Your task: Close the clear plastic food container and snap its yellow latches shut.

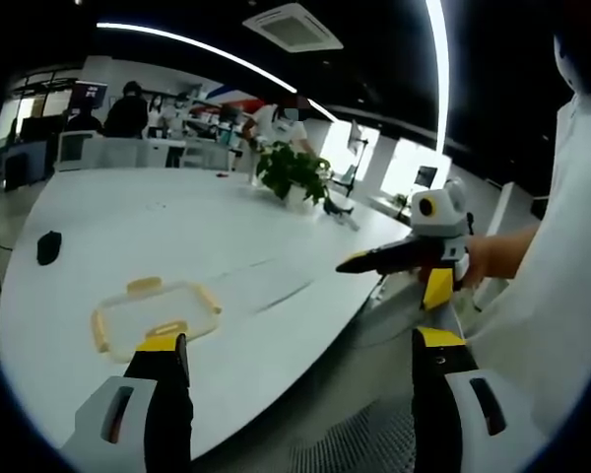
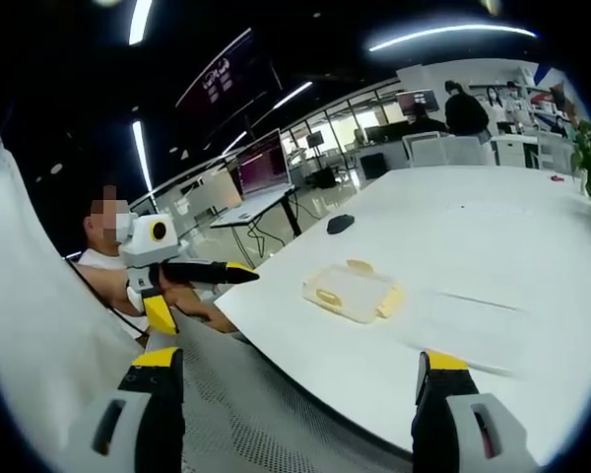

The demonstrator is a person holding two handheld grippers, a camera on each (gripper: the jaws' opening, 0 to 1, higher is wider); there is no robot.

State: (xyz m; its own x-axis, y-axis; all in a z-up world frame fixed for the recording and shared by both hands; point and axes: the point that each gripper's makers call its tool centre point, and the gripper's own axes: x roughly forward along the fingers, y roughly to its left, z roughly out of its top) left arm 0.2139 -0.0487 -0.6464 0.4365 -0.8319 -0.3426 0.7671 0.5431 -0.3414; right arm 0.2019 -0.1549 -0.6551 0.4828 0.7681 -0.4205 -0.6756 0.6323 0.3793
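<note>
Plant (image 1: pixel 294 172) appeared in the left gripper view alone; container (image 1: pixel 156 316) lay just ahead of its left jaw. Both grippers' jaws were apart, empty.

Bare table (image 1: pixel 177 227) surrounds container (image 1: pixel 156 315); mouse (image 1: pixel 48 246) well apart.

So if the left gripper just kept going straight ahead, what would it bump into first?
Probably the white table. The left gripper is open, with the clear container just above its left jaw, so that might get clipped first. Depth is hard to judge.
</note>
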